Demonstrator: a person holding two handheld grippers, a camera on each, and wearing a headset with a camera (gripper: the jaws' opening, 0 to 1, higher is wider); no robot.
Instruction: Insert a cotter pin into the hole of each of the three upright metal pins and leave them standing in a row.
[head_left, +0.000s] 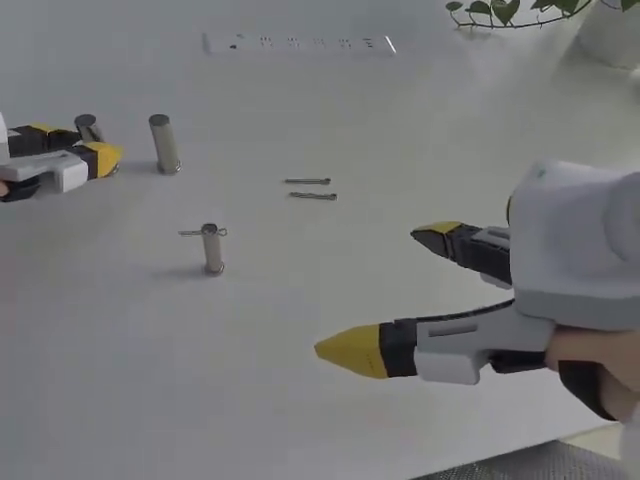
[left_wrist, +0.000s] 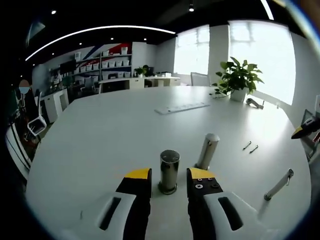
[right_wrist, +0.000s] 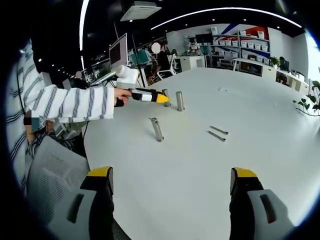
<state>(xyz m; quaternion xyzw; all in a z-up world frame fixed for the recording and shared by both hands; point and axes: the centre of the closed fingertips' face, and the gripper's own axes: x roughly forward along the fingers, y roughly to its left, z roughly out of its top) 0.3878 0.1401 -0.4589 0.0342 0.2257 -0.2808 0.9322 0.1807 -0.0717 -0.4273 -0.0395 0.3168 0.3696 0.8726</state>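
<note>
Cotter pins (head_left: 308, 181) lie right of the pinned metal pin (head_left: 212, 248); left gripper (left_wrist: 169, 174) open around a bare metal pin (left_wrist: 169, 162), right gripper (right_wrist: 172, 173) wide open

No text, label, brand name, number or sign can be read at this moment. The white power strip (head_left: 300, 43) at the far edge of the table (head_left: 430, 130) carries small dark marks beside its sockets, too blurred to make out. In the left gripper view, the boxes on the shelves (left_wrist: 112, 63) against the back wall are too small to show any lettering.
</note>
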